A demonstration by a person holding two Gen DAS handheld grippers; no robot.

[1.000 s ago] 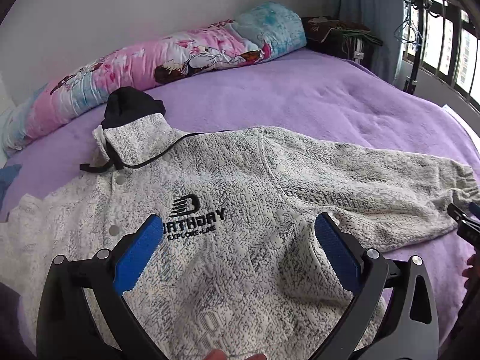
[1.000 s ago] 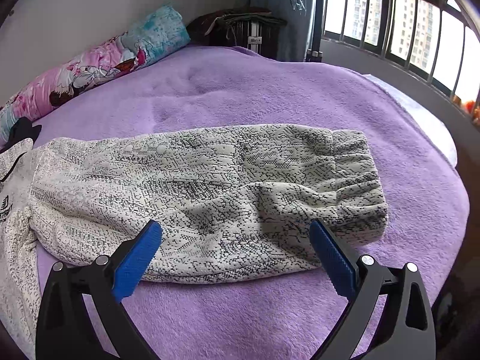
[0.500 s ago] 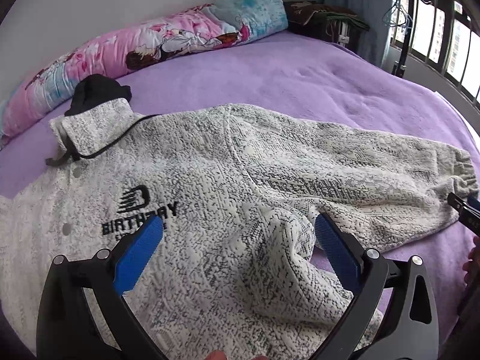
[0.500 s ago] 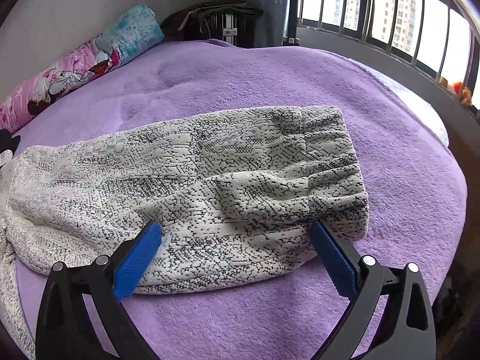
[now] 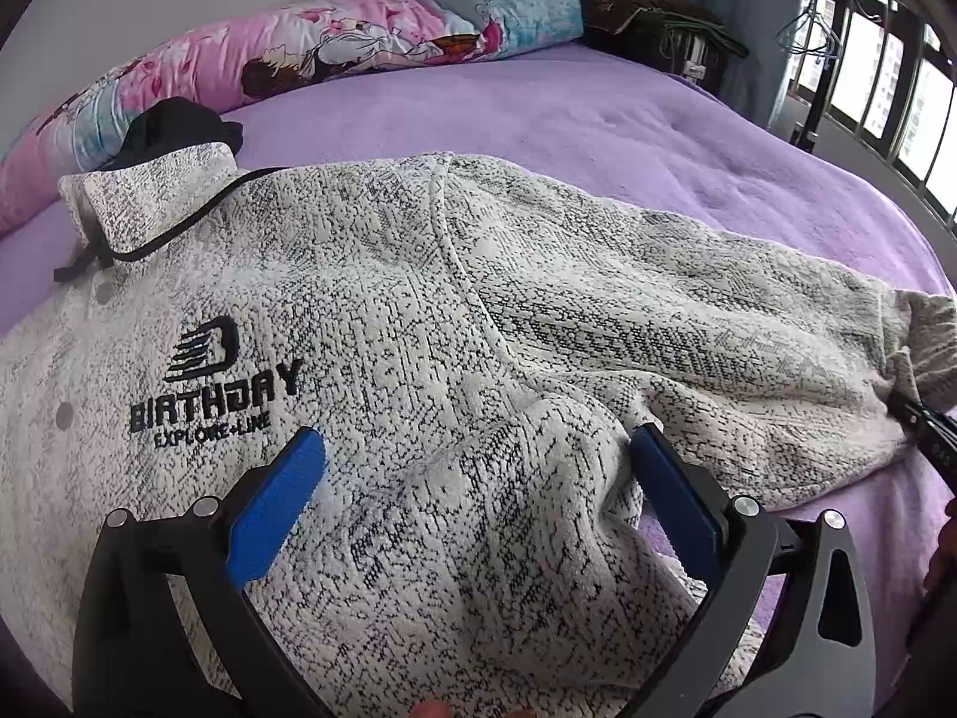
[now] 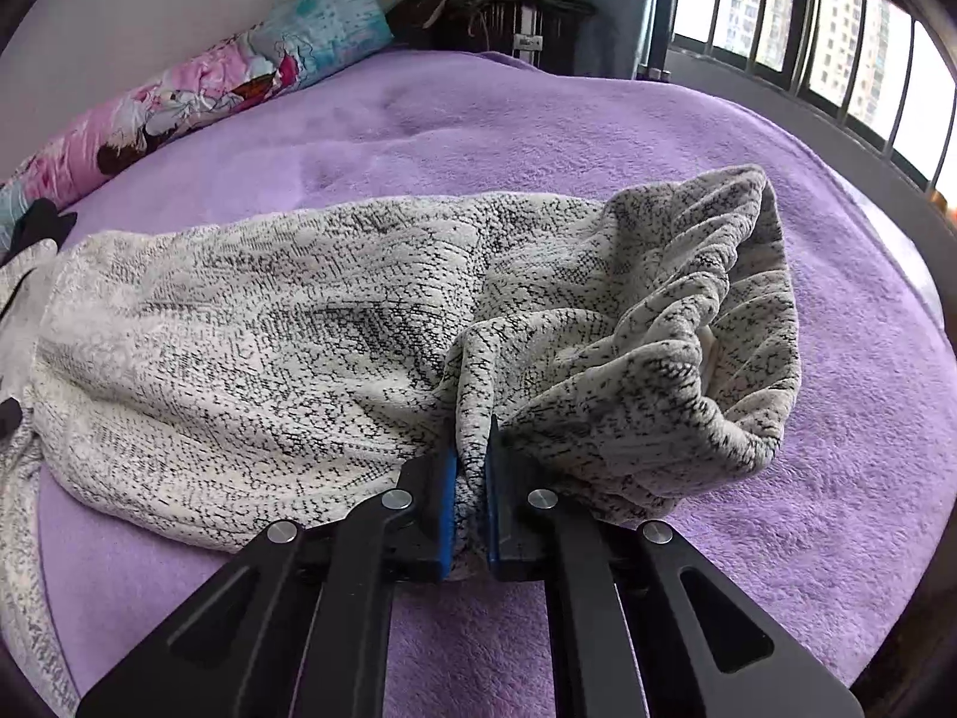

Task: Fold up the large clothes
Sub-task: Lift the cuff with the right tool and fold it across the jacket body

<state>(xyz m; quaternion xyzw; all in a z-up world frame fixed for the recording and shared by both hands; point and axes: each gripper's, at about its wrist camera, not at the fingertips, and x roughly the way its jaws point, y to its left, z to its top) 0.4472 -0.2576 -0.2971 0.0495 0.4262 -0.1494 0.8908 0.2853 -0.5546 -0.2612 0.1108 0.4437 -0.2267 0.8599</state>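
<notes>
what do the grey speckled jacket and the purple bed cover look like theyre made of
Grey-and-white speckled jacket: thick, soft knit or fleece-like fabric, matte; nubby texture, bunching in folds where the right gripper pinches the sleeve. Purple bed cover: plush, fuzzy fleece by its look, matte with soft dimples. Exact fibres cannot be told.

A long floral bolster (pink and blue) lies along the purple bedspread near a barred window

A speckled white-and-black knit hooded jacket lies front-up on the bed (chest print reads "BIRTHDAY"), its sleeve stretched sideways, fabric near the cuff bunched upward, apparently lifted slightly.
</notes>
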